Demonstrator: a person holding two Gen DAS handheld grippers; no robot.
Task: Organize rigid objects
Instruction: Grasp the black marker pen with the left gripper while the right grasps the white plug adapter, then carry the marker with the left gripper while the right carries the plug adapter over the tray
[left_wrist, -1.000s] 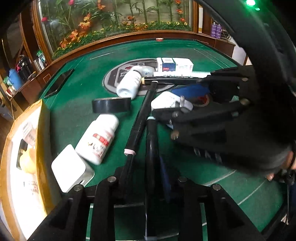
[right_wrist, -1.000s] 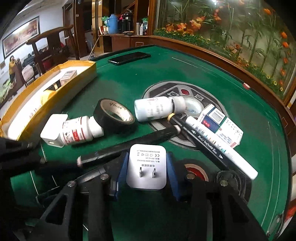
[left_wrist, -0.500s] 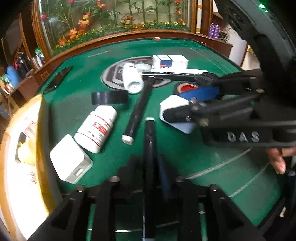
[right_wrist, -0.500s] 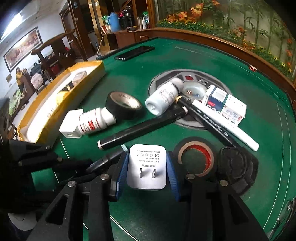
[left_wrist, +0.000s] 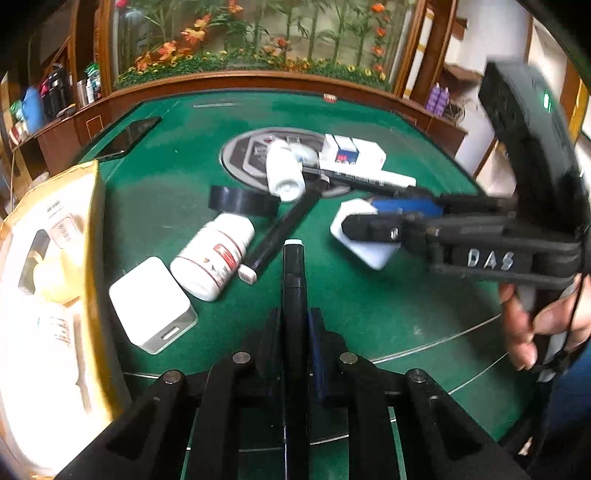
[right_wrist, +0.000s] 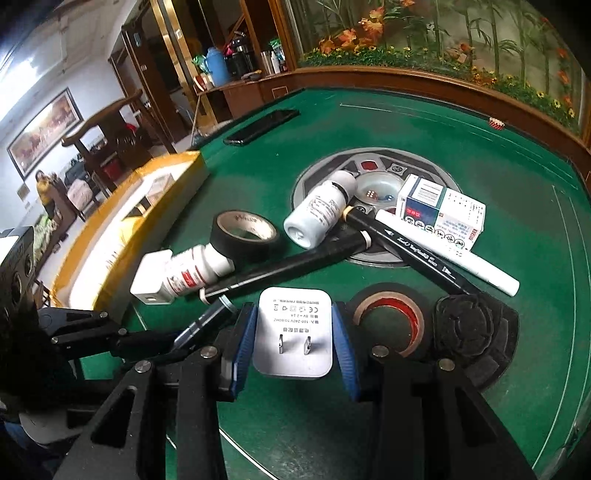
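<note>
My left gripper (left_wrist: 293, 321) is shut on a black marker pen (left_wrist: 293, 280) that points forward above the green table. My right gripper (right_wrist: 293, 332) is shut on a white plug adapter (right_wrist: 293, 328), held off the felt; it also shows in the left wrist view (left_wrist: 364, 236). On the table lie a white pill bottle with a red label (left_wrist: 214, 254), a white cube charger (left_wrist: 151, 319), a black tape roll (left_wrist: 242, 201), another black marker (left_wrist: 280, 232), a pale bottle (right_wrist: 319, 214), a medicine box (right_wrist: 441, 208) and a white marker (right_wrist: 450, 254).
A yellow-rimmed open box (left_wrist: 92, 206) holding white items stands at the table's left. A red-cored tape roll (right_wrist: 388, 317) and a black round object (right_wrist: 469, 325) lie near my right gripper. A phone (right_wrist: 260, 125) lies at the far edge.
Both grippers have risen and pulled back from the pile, each keeping its object. The right gripper with the adapter has moved right in the left wrist view.
</note>
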